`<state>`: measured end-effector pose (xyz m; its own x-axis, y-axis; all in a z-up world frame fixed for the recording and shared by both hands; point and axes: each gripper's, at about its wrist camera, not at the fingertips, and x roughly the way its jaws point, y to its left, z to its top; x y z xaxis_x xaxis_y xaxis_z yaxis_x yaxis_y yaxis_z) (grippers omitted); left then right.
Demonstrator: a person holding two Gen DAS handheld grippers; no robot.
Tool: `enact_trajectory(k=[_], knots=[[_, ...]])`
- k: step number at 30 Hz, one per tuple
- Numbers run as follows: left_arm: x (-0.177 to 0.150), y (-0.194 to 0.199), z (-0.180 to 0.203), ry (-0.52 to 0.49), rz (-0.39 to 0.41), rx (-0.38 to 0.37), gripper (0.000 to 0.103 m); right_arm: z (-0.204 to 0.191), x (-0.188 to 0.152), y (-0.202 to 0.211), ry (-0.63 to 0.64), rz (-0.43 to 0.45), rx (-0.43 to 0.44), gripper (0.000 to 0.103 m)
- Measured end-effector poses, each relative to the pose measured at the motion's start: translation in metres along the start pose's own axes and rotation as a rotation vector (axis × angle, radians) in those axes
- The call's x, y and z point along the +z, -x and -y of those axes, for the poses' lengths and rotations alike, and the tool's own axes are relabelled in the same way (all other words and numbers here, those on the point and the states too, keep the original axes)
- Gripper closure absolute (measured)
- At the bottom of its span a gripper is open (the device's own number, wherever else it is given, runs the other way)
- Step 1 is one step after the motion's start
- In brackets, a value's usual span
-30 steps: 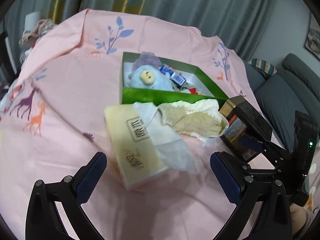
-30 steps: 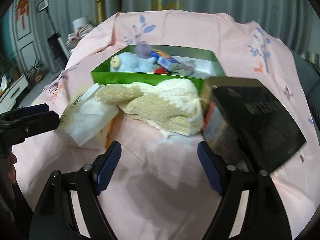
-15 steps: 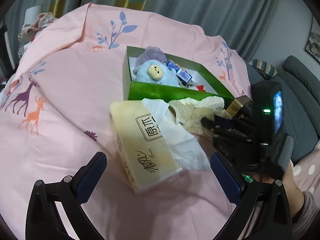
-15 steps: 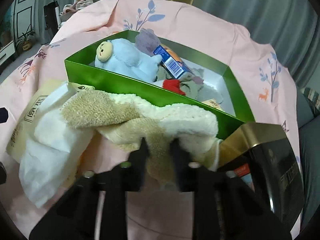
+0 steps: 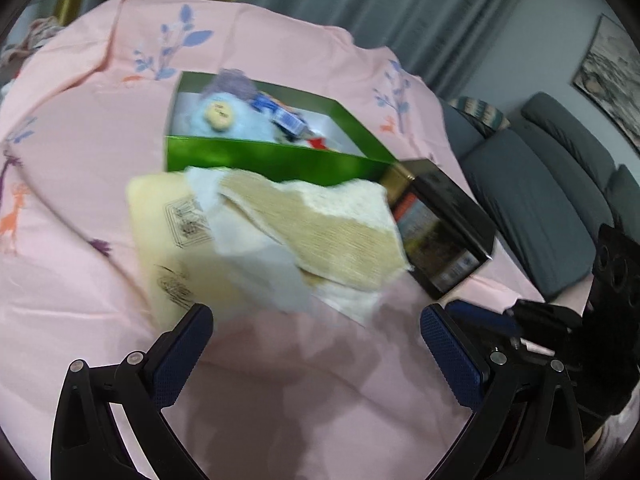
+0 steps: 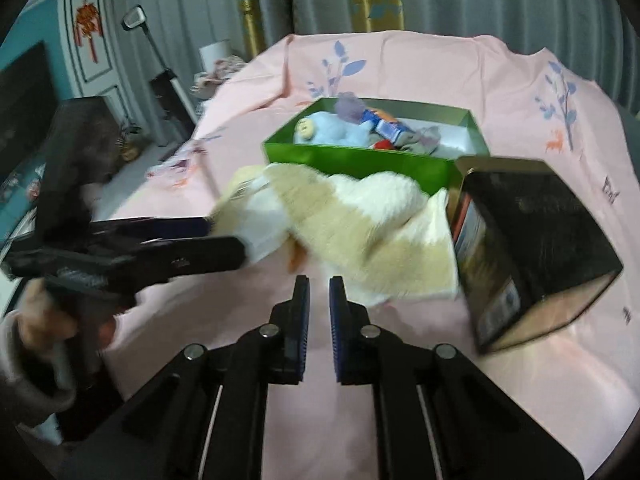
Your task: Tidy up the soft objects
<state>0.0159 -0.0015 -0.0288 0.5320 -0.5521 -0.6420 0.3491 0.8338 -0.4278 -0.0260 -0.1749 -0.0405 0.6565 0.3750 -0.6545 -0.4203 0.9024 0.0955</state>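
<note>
Cream and tan, the fuzzy towel (image 6: 360, 220) lies crumpled on the pink sheet (image 6: 320, 420) in front of the green box (image 6: 360, 158), draped partly over the tissue pack (image 5: 168, 240) and touching the black tin (image 6: 540, 240); I see my right gripper (image 6: 319, 320) pinched narrow with nothing between its pads, just short of the towel's edge; my left gripper (image 5: 316, 348) stands wide and bare near the pack; a blue plush (image 6: 332, 132) sits inside the box among other small items.

Pink cotton sheet (image 6: 400, 380) printed with blue leafy sprigs and orange deer; glossy green cardboard box (image 6: 360, 160), white inside; cream-and-tan terry towel (image 6: 372, 224).
</note>
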Motion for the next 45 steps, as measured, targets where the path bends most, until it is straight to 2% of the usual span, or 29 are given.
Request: enact_trajectory(k=[3,4,5,6,8,11,13,14,15,16,20,21,23,25,29,32,34,36,37,38,41,44,45], knots=[[-0.002,-0.001,0.006,0.004,0.003,-0.004,0.000,-0.006,-0.006,-0.001,0.074,-0.012,-0.086,0.092],[-0.002,-0.001,0.006,0.007,0.002,-0.004,0.000,-0.005,-0.004,-0.005,0.078,-0.020,-0.108,0.088],[-0.001,0.000,0.006,0.010,0.002,-0.001,0.000,-0.002,-0.001,-0.010,0.065,-0.023,-0.104,0.067],[-0.002,0.001,0.006,0.009,0.004,0.002,0.000,0.001,0.003,-0.016,0.045,-0.013,-0.083,0.038],[-0.001,0.006,0.006,0.008,0.026,0.014,0.000,0.006,0.011,-0.030,0.034,0.019,-0.072,0.020],[-0.001,0.013,0.003,0.004,0.036,0.046,0.000,0.009,0.026,-0.060,0.042,0.008,-0.108,0.023],[-0.001,0.017,-0.002,0.005,0.039,0.062,0.000,0.013,0.034,-0.080,0.044,-0.024,-0.100,0.034],[-0.001,0.018,-0.004,0.009,0.044,0.069,0.000,0.013,0.036,-0.089,0.051,-0.050,-0.112,0.052],[-0.001,0.019,-0.007,0.016,0.046,0.073,0.000,0.015,0.038,-0.099,0.055,-0.084,-0.135,0.083],[-0.002,0.020,-0.010,0.027,0.046,0.074,0.000,0.017,0.037,-0.106,0.048,-0.105,-0.145,0.097],[-0.006,0.019,-0.019,0.050,0.030,0.071,0.000,0.017,0.028,-0.088,0.009,-0.079,-0.040,0.098],[-0.007,0.019,-0.020,0.052,0.024,0.068,0.000,0.017,0.024,-0.076,-0.011,-0.067,-0.010,0.098],[-0.009,0.017,-0.019,0.054,0.013,0.049,0.000,0.014,0.012,-0.049,-0.055,-0.058,0.120,0.098],[-0.010,0.014,-0.016,0.057,-0.003,0.023,0.000,0.003,-0.006,-0.028,-0.050,-0.080,0.207,0.098],[-0.016,0.000,-0.001,0.038,-0.050,-0.014,0.000,-0.007,-0.041,-0.006,-0.061,-0.131,0.241,0.097],[-0.021,-0.013,0.016,-0.004,-0.082,-0.021,0.000,-0.002,-0.058,0.004,-0.093,-0.150,0.222,0.093],[-0.023,-0.023,0.025,-0.038,-0.097,-0.007,0.000,0.005,-0.063,0.012,-0.109,-0.147,0.183,0.081],[-0.024,-0.031,0.031,-0.061,-0.110,0.005,0.000,0.010,-0.064,0.023,-0.108,-0.092,0.102,0.033],[-0.025,-0.037,0.033,-0.062,-0.124,0.007,0.000,0.013,-0.064,0.026,-0.111,-0.069,0.076,0.025],[-0.025,-0.041,0.034,-0.055,-0.137,-0.002,0.000,0.016,-0.062,0.027,-0.112,-0.051,0.059,0.020],[-0.025,-0.047,0.035,-0.019,-0.149,-0.043,0.000,0.018,-0.056,0.017,-0.086,-0.053,0.055,0.021],[-0.024,-0.050,0.035,-0.018,-0.151,-0.052,0.002,0.019,-0.054,0.000,-0.045,-0.073,0.052,0.021],[-0.024,-0.051,0.034,-0.008,-0.153,-0.066,0.012,0.022,-0.052,-0.009,-0.041,-0.084,0.055,0.024]])
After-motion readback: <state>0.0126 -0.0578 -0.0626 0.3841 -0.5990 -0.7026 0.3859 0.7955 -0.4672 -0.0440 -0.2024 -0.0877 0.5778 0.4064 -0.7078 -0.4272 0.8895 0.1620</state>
